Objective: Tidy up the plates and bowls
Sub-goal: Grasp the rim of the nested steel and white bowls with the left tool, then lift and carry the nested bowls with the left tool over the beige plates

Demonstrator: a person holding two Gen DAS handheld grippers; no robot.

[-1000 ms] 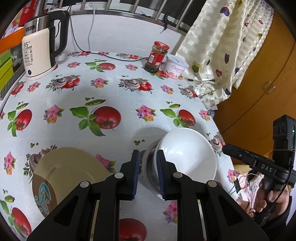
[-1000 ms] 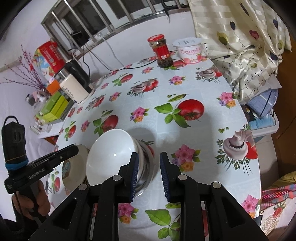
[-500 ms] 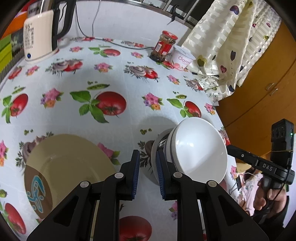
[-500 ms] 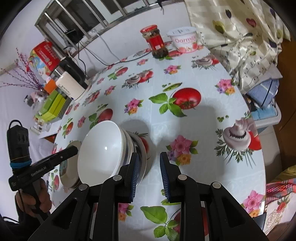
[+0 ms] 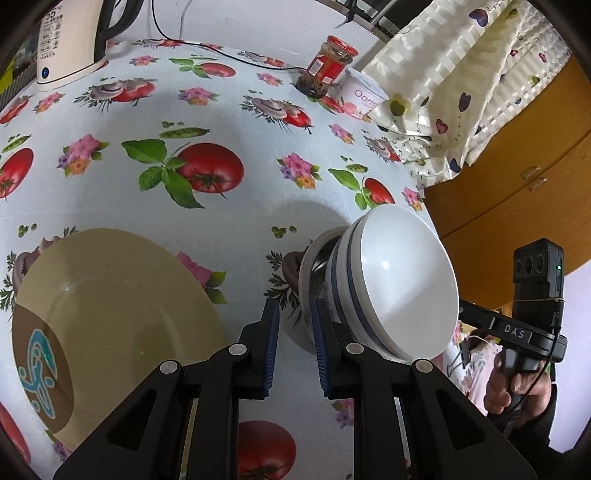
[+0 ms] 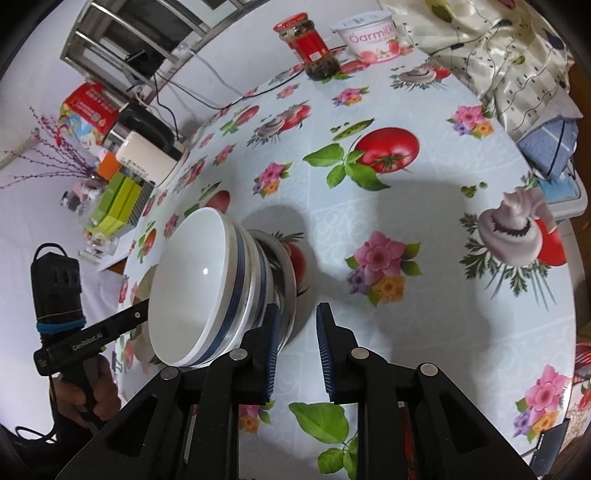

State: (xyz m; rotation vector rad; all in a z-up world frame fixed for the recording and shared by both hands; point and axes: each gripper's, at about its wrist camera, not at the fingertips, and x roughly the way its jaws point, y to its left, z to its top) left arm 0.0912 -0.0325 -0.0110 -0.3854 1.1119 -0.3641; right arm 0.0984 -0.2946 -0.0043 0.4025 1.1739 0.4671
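The bowls (image 5: 388,284) sit stacked near the table (image 5: 236,122) edge, beside the plate (image 5: 110,314). Both the left gripper (image 5: 293,347) and the right gripper (image 6: 295,347) pinch the bottom rim. Lift both together, slowly.

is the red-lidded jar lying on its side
No, the red-lidded jar stands upright on the table, lid on top, next to the yogurt tub.

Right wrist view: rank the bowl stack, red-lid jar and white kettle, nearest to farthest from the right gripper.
1. bowl stack, touching the left finger of the right gripper.
2. white kettle, far left.
3. red-lid jar, far edge, ahead.
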